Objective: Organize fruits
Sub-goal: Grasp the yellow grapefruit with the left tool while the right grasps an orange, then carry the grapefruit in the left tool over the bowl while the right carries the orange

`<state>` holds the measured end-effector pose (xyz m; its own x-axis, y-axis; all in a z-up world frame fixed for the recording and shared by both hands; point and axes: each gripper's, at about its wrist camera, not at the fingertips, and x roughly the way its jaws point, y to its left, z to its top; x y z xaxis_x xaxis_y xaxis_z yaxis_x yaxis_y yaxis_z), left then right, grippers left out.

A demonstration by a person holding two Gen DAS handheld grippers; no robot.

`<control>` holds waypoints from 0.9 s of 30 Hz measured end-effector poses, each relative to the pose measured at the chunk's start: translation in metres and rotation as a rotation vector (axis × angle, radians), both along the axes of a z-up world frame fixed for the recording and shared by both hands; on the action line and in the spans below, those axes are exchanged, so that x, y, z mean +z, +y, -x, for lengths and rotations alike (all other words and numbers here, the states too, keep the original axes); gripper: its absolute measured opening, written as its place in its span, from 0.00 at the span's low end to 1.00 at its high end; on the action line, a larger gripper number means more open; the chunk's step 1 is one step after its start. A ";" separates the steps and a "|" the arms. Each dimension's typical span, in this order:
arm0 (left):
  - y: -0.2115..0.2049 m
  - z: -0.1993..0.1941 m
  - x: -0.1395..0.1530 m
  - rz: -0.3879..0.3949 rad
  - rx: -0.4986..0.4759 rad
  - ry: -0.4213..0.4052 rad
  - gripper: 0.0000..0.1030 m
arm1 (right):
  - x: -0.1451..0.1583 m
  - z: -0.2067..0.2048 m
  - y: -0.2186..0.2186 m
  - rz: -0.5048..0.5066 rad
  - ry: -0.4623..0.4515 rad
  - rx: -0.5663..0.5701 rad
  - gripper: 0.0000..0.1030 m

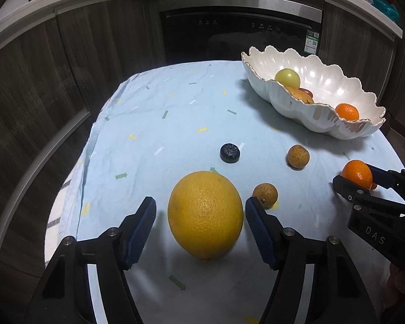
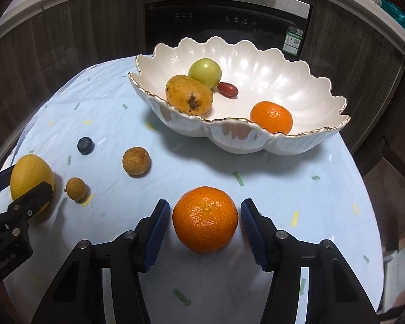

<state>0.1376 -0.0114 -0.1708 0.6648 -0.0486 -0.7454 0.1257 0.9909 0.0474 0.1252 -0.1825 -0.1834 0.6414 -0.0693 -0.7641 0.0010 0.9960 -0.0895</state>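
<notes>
A large yellow citrus (image 1: 205, 214) rests on the pale blue cloth between the fingers of my left gripper (image 1: 201, 202). The jaws are open, with a thin gap at each pad. A tangerine (image 2: 205, 218) sits between the blue pads of my right gripper (image 2: 203, 205), which is also open and stands just clear of the peel. Each gripper shows at the edge of the other's view. Farther back stands a white scalloped bowl (image 2: 256, 54) holding a green fruit (image 2: 205, 72), a spotted yellow fruit (image 2: 187, 94), a small red fruit (image 2: 227, 89) and another tangerine (image 2: 271, 117).
A blueberry (image 1: 230, 153) and two brown longans (image 1: 297, 156) (image 1: 265, 195) lie loose on the cloth between the grippers and the bowl. The table is round, with dark cabinets and a black appliance (image 1: 240, 32) close behind it. The cloth's left side (image 1: 137, 124) is bare.
</notes>
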 end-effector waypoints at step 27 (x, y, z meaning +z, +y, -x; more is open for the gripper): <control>0.000 -0.001 -0.001 0.025 -0.013 0.024 0.51 | 0.007 0.003 -0.001 -0.006 -0.016 0.005 0.42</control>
<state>0.1383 -0.0112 -0.1722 0.6461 -0.0762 -0.7594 0.1396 0.9900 0.0195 0.1226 -0.1838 -0.1762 0.6541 -0.0618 -0.7538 -0.0025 0.9965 -0.0839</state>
